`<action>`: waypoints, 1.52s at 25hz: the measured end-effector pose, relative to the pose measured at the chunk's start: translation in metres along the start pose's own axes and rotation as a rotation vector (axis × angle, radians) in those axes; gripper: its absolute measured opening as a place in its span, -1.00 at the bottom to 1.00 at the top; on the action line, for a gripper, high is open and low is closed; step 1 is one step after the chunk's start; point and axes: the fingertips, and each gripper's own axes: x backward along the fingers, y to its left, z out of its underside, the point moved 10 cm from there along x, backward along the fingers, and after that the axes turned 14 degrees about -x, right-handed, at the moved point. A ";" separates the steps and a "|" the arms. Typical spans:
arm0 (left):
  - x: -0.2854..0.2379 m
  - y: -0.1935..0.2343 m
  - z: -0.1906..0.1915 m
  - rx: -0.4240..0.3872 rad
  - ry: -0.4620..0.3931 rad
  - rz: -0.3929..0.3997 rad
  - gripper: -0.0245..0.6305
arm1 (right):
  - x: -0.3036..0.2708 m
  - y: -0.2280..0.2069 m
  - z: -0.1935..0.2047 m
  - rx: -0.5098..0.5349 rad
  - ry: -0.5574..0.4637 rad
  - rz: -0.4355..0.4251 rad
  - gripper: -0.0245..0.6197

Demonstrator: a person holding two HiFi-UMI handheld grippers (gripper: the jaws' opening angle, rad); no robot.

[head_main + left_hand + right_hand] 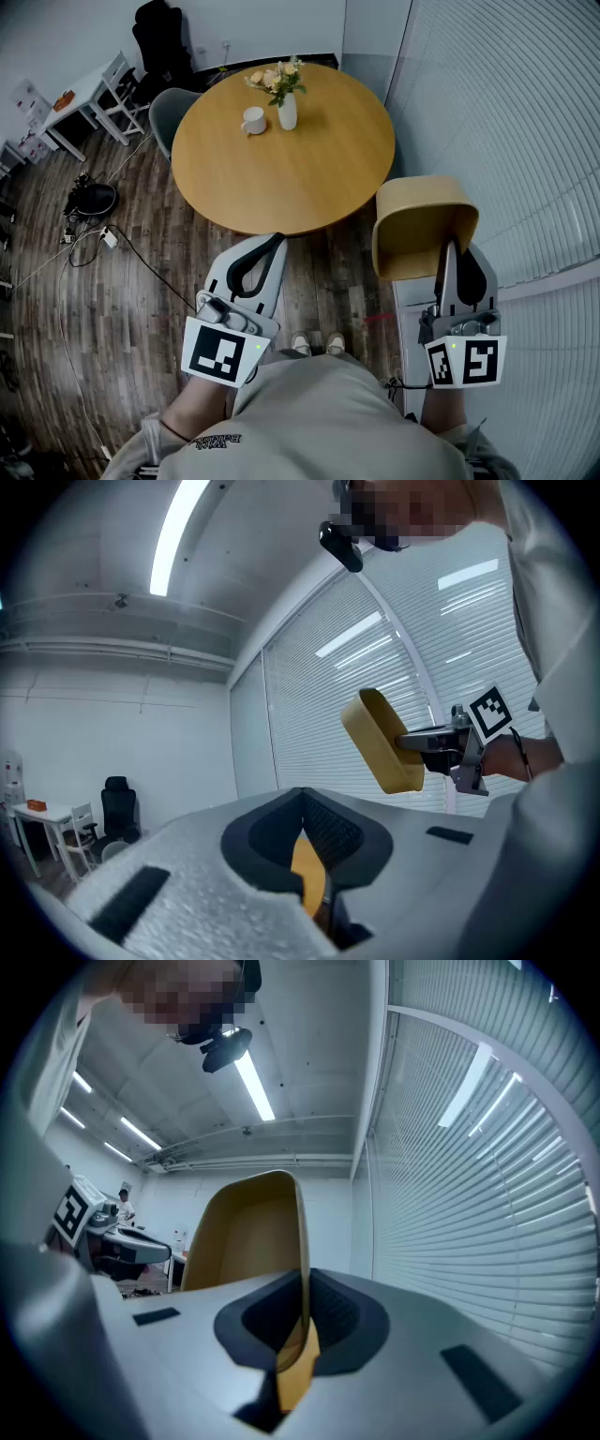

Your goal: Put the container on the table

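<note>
1. Head view: the right gripper (449, 249) holds the container (422, 223) in the air, near and right of the counter (309, 173); setting down remains.
2. Left gripper view: the left gripper (303, 806) has its jaws pressed together, empty.
3. Right gripper view: the jaws pinch the container's wall.

Round wooden table (309, 178), standing on dark plank floor (141, 281). Carries, near far edge, white mug (253, 120) just beside white vase (287, 112) of flowers. On floor left of table: loose cables (103, 236), grey chair (167, 108).

Behind table (309, 173), grey chair (169, 111) half hidden; items (63, 97) on white desk (86, 92) too small to tell.
</note>
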 end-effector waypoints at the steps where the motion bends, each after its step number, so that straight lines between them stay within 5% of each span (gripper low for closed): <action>1: 0.000 -0.002 0.000 -0.004 0.002 -0.002 -0.86 | 0.001 -0.001 0.002 -0.007 0.003 -0.003 -0.82; 38: -0.050 -0.075 -0.022 -0.028 0.058 0.002 -0.86 | 0.024 -0.087 0.015 -0.082 0.057 -0.025 -0.82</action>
